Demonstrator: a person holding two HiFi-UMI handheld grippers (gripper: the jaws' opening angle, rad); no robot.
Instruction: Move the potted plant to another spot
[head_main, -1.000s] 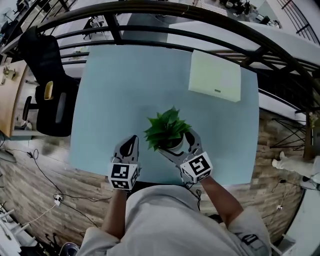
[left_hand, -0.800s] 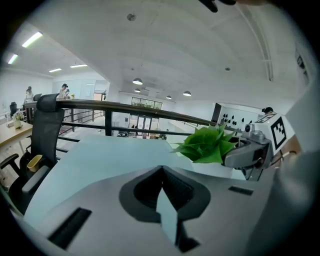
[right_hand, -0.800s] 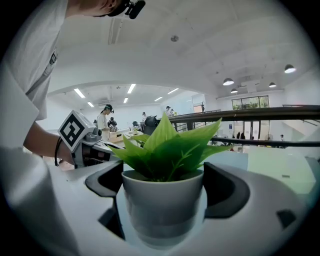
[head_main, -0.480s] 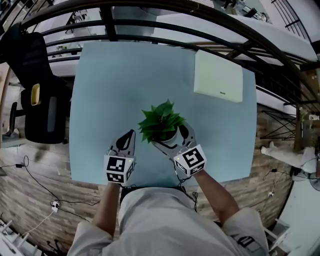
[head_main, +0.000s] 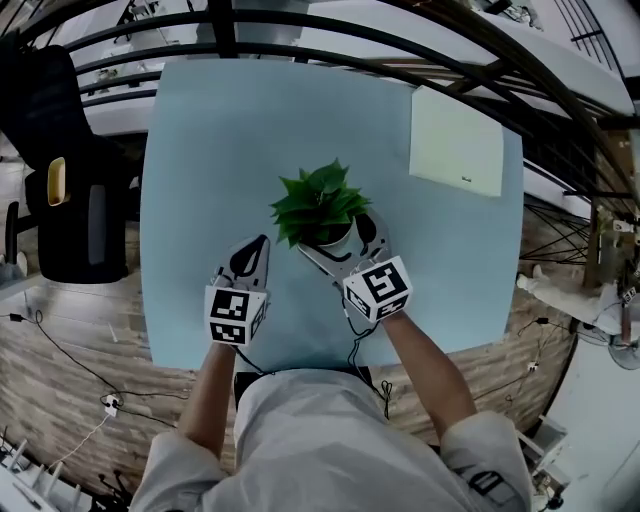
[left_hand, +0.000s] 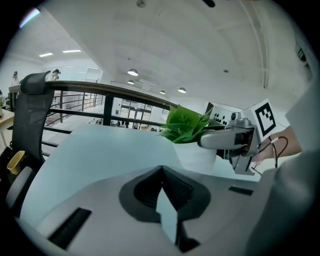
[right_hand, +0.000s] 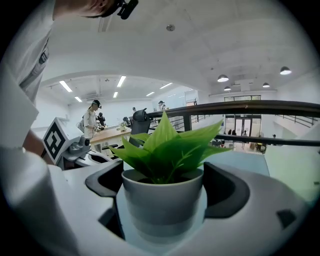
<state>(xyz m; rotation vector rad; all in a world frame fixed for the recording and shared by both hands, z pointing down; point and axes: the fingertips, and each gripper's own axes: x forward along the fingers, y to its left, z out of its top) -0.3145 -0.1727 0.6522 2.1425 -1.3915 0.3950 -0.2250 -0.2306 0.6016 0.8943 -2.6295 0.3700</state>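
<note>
The potted plant (right_hand: 161, 197) sits in the near middle of the pale blue tabletop (head_main: 220, 140), between the jaws of the right gripper (head_main: 338, 237). The jaws close on the grey pot's wall from both sides, just under the rim. Whether the pot's base rests on the tabletop or hangs a little above it cannot be told. The left gripper (left_hand: 161, 172) is just beside the plant with its jaws together and nothing in them.

The pot looks small, stiff and smooth, and probably light, so a firm side grip should carry it, though a smooth, tapering wall could slip downward if the squeeze loosens. The leaves (head_main: 318, 200) are soft and spread wider than the pot, so they are no place to hold. The hold is best kept on the pot wall, with the pot upright.
</note>
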